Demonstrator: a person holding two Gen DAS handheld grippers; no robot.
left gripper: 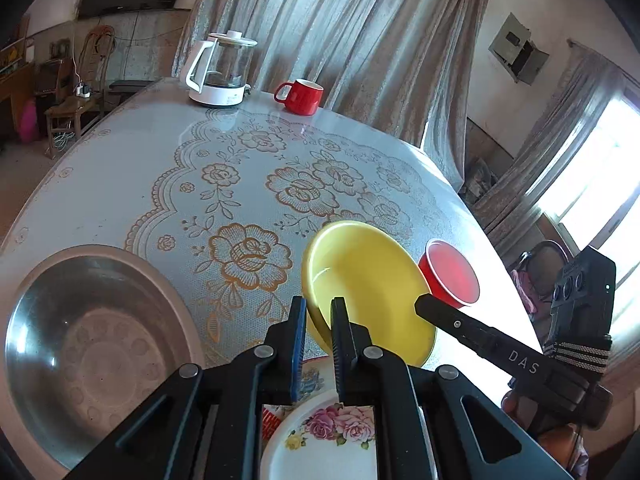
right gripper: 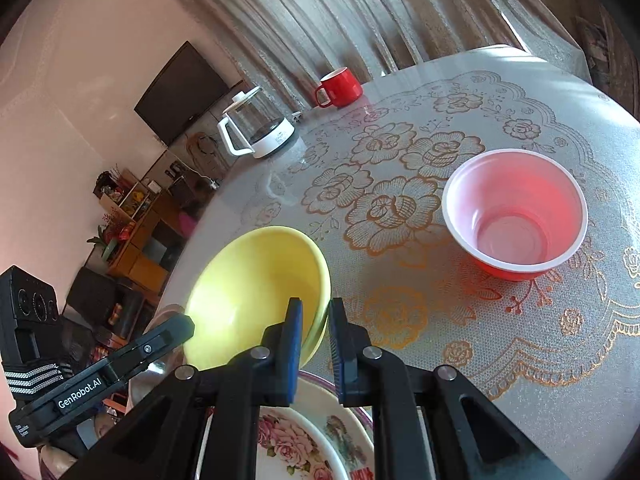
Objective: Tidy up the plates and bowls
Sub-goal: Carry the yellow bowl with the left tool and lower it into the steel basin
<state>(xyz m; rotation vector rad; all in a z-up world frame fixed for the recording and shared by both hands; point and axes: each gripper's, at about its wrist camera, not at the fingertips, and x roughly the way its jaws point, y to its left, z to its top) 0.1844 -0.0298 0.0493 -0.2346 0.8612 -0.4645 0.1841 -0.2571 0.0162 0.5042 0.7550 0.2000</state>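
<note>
A yellow bowl hangs tilted just above a white plate with pink flowers. My left gripper is shut on the bowl's near-left rim. My right gripper is shut on the opposite rim, and in the left wrist view its black fingers reach in from the right. A red plastic bowl with a white inside stands upright on the table beyond the yellow bowl. A large steel basin sits on the table to the left.
A glass kettle with a white base and a red mug stand at the far edge by the curtain. A flowered tablecloth covers the round table. Chairs and shelves stand beyond its left side.
</note>
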